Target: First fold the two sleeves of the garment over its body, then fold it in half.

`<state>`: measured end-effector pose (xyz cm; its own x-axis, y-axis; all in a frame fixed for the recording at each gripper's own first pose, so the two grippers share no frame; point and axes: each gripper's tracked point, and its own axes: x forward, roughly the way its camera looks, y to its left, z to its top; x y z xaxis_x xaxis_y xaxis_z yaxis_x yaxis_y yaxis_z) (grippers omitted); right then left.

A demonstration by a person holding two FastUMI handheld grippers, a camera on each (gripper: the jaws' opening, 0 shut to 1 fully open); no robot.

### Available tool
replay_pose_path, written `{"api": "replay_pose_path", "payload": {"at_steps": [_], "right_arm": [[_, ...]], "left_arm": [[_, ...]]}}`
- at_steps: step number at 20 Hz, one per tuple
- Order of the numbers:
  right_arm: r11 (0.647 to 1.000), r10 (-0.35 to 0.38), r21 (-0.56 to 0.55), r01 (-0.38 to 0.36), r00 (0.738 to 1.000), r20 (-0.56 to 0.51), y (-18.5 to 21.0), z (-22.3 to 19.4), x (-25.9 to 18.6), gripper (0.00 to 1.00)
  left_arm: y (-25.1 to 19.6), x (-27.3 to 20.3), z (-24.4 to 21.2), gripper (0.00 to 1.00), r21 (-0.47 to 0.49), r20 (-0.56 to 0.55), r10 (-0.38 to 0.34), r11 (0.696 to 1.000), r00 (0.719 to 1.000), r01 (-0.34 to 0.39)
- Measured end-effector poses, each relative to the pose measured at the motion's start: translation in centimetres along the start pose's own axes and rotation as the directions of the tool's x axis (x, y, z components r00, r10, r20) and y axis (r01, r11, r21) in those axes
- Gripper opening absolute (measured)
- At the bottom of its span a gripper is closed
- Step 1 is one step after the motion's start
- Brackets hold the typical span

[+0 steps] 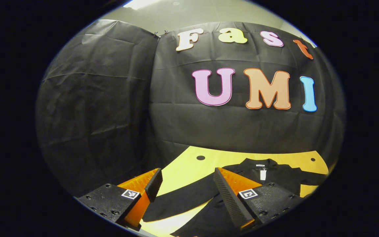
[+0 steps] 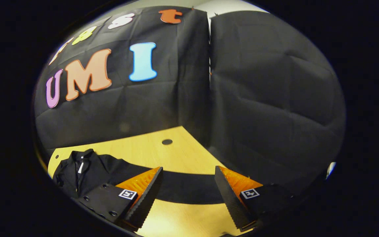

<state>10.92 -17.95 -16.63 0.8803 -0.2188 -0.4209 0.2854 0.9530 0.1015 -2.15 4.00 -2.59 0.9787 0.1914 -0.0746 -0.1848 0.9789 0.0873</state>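
1. Fingers of the left tool (image 1: 184, 184) stand wide apart above one black sleeve (image 1: 183, 197), clamped on nothing.
2. Fingers of the right tool (image 2: 188, 184) likewise stand apart over the other sleeve (image 2: 189, 189), which lies stretched out flat.
3. The black garment (image 1: 275, 176) lies spread on the yellow counter (image 1: 189, 164), its collar (image 2: 81, 156) toward the back edge.
4. Beyond, the booth's black cloth wall (image 2: 258, 98) closes the counter's far corner.

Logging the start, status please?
Left gripper open above one sleeve. Right gripper open above the other sleeve. Black garment flat on table, sleeves unfolded. Nothing in the way.
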Motion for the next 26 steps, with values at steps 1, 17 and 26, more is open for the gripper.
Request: {"api": "replay_pose_path", "payload": {"at_steps": [1, 17, 26], "right_arm": [[1.000, -0.009, 0.009, 0.009, 1.000, -0.029, -0.6, -1.0, 0.8, 0.99], [0.998, -0.058, -0.025, 0.053, 0.944, -0.325, -4.4, -10.2, 8.7, 0.98], [0.998, -0.056, -0.032, 0.048, 0.939, -0.341, -5.2, -11.4, 9.1, 0.98]], "left_arm": [[0.2, -0.1, -0.1, 0.92, 0.001, -0.002, 0.008, 1.000, 1.000, -0.008], [1.6, -2.4, -0.5, 0.94, 0.029, -0.017, 0.099, 0.995, 0.995, -0.098], [0.3, -2.6, 0.1, 0.94, 0.081, 0.006, 0.075, 0.994, 0.997, -0.075]]}}
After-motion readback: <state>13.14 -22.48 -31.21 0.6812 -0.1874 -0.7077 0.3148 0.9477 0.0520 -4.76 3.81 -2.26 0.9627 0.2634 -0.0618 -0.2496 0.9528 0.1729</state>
